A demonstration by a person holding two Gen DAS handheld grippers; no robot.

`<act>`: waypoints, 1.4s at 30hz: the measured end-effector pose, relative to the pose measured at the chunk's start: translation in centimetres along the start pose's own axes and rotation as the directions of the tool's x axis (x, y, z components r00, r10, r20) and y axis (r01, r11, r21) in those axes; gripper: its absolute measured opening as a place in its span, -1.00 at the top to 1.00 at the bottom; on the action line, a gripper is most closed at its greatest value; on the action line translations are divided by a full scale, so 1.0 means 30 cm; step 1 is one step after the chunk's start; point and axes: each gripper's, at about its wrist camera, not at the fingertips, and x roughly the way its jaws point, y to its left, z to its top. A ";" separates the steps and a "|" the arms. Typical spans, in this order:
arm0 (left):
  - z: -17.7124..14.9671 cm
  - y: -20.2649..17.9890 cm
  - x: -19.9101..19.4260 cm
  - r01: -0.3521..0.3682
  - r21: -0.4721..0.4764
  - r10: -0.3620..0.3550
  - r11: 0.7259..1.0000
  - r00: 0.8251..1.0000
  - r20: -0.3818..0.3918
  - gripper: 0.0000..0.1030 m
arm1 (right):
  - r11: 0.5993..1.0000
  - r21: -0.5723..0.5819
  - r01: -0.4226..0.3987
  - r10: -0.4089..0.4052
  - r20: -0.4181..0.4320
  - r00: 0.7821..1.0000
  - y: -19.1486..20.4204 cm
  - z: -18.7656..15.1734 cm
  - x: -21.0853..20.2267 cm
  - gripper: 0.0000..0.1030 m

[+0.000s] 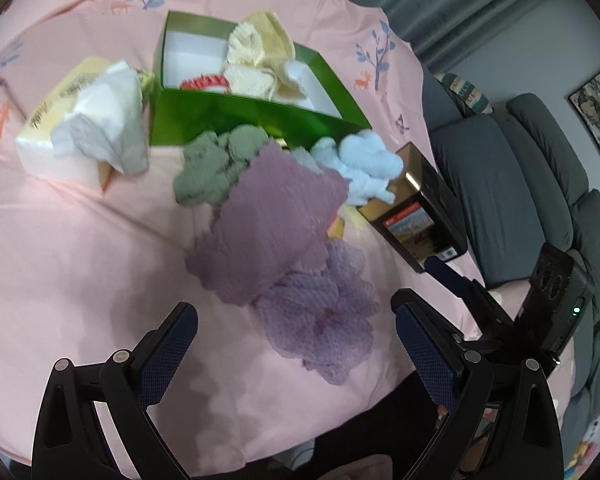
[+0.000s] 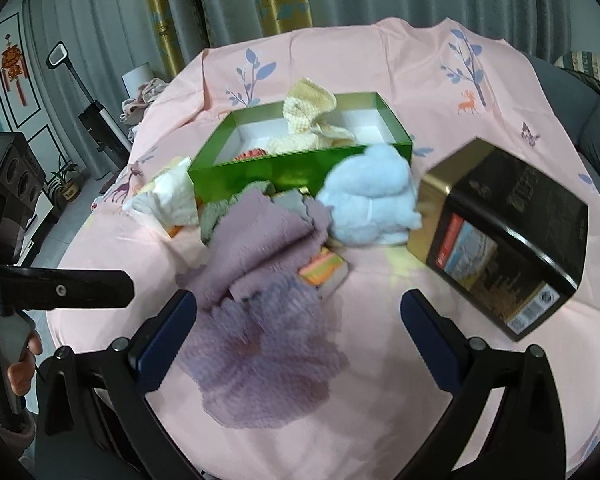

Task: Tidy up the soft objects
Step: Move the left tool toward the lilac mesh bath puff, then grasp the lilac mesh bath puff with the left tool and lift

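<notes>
- Left wrist view: the left hand-held gripper (image 1: 296, 332) hangs above the tabletop (image 1: 80, 264), which is covered in a pink printed cloth; its two fingers are spread wide with nothing between the pads.
- A purple knitted cloth (image 1: 272, 220) lies crumpled just ahead of the fingers, its lacy edge reaching in between them.
- Behind it sit an olive-green cloth (image 1: 212, 168) and a light-blue fluffy cloth (image 1: 364, 164), both close to the front wall of the green box (image 1: 236, 120).
- Inside the box lie a cream-yellow cloth (image 1: 260, 52) and a red-and-white item (image 1: 206, 83).
- A tissue pack (image 1: 72, 120) with white tissue pulled out stands left of the box; a black and gold tin (image 1: 424, 208) lies on its side to the right.
- Right wrist view: the right hand-held gripper (image 2: 298, 328) also has its fingers spread apart and grips nothing.
- The purple cloth (image 2: 260, 280) spreads between and ahead of them, partly over a striped block (image 2: 326, 270).
- The blue cloth (image 2: 372, 196) rests against the green box (image 2: 260, 172), beside the tin (image 2: 508, 236).
- The left gripper's body shows at the left edge.
</notes>
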 end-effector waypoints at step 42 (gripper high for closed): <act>-0.070 -0.085 0.128 0.135 -0.005 -0.135 0.991 0.987 -0.093 0.67 | 0.964 -0.079 -0.253 0.248 -0.072 0.966 0.024 -0.145 0.014 0.72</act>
